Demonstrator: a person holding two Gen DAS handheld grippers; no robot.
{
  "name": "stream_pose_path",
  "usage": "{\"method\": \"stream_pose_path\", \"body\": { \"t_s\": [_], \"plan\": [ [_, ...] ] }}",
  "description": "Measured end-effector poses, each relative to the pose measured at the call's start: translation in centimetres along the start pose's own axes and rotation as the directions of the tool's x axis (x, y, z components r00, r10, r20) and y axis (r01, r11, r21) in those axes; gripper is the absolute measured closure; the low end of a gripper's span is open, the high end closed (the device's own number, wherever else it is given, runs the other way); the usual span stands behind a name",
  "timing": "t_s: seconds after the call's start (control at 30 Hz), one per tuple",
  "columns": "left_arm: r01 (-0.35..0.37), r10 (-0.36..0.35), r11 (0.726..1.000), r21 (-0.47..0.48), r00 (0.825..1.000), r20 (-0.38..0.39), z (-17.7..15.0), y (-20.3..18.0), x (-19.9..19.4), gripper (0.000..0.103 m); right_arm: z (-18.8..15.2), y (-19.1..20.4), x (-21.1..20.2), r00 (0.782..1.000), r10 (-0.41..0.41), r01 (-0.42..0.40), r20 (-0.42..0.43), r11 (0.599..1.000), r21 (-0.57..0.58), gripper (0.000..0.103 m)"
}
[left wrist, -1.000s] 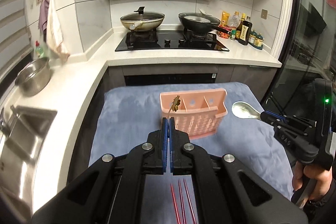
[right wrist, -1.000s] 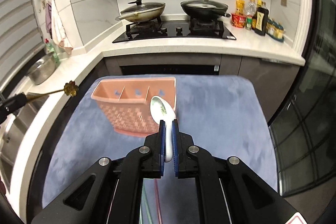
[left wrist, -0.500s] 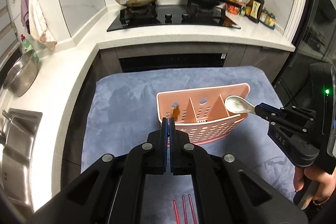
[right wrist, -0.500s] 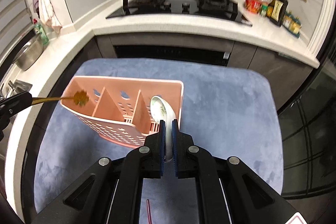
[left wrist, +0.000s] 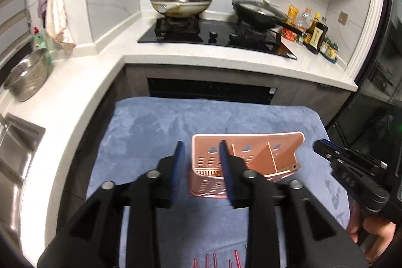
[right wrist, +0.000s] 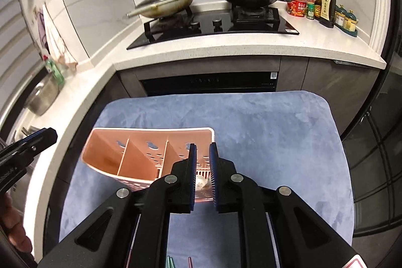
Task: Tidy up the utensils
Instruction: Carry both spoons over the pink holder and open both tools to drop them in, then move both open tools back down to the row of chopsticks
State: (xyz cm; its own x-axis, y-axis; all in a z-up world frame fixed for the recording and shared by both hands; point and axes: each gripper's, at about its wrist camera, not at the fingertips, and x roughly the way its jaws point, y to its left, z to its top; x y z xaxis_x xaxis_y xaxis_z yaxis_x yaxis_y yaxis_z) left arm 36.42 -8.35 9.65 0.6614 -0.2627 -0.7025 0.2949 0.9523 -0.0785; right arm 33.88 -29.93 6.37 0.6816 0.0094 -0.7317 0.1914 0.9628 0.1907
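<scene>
A pink slotted utensil caddy point(left wrist: 261, 155) with three compartments stands on the blue mat point(left wrist: 155, 132); it also shows in the right wrist view point(right wrist: 140, 152). My left gripper point(left wrist: 201, 150) is open over the caddy's left compartment, where a gold utensil point(left wrist: 216, 175) lies at the bottom. My right gripper point(right wrist: 203, 150) is open over the right compartment, with the white spoon point(right wrist: 202, 181) lying inside below it. The right gripper also shows in the left wrist view point(left wrist: 326, 150), and the left gripper in the right wrist view point(right wrist: 42, 137).
Red chopsticks point(left wrist: 213, 260) lie on the mat near the front edge; green and red ones point(right wrist: 170, 261) show in the right view. Beyond are the white counter point(left wrist: 201, 59), a hob with two lidded pans point(left wrist: 181, 4), sauce bottles point(left wrist: 316, 34), a steel bowl point(left wrist: 27, 77) and a sink point(left wrist: 12, 147).
Both grippers opened over the caddy. The gold utensil dropped into the left compartment and the white spoon into the right one. Both cameras tilted back up.
</scene>
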Motion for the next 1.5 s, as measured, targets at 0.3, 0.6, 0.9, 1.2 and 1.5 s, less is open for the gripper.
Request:
{"method": "stream_pose_path", "body": {
  "t_s": [0.3,0.6,0.9,1.2,1.5],
  "plan": [
    [-0.034,0.034,0.999,-0.016,0.999,0.016,-3.7,1.4,-3.6,0.069,-4.5,-0.1,-5.3,0.999,0.016,-0.016,0.038,1.000,-0.011,0.082],
    [-0.081,0.078,0.996,-0.037,0.995,-0.066,-14.6,3.7,-5.9,0.064,-15.8,-0.1,-9.3,0.999,-0.039,0.038,-0.020,0.998,-0.044,0.078],
    [-0.123,0.108,0.989,-0.078,0.978,-0.176,-25.9,5.3,-7.0,0.064,-27.3,-0.3,-11.2,0.987,-0.133,0.127,-0.092,0.990,-0.065,0.078],
    [-0.107,0.092,0.992,-0.060,0.972,-0.218,-32.4,4.7,-8.7,0.055,-33.4,-1.0,-12.1,0.981,-0.141,0.139,-0.133,0.990,-0.023,0.078],
    [-0.070,0.055,0.996,-0.050,0.965,-0.255,-34.9,3.5,-9.3,0.054,-34.5,-0.8,-12.0,0.979,-0.141,0.140,-0.149,0.990,-0.014,0.078]
  ]
}}
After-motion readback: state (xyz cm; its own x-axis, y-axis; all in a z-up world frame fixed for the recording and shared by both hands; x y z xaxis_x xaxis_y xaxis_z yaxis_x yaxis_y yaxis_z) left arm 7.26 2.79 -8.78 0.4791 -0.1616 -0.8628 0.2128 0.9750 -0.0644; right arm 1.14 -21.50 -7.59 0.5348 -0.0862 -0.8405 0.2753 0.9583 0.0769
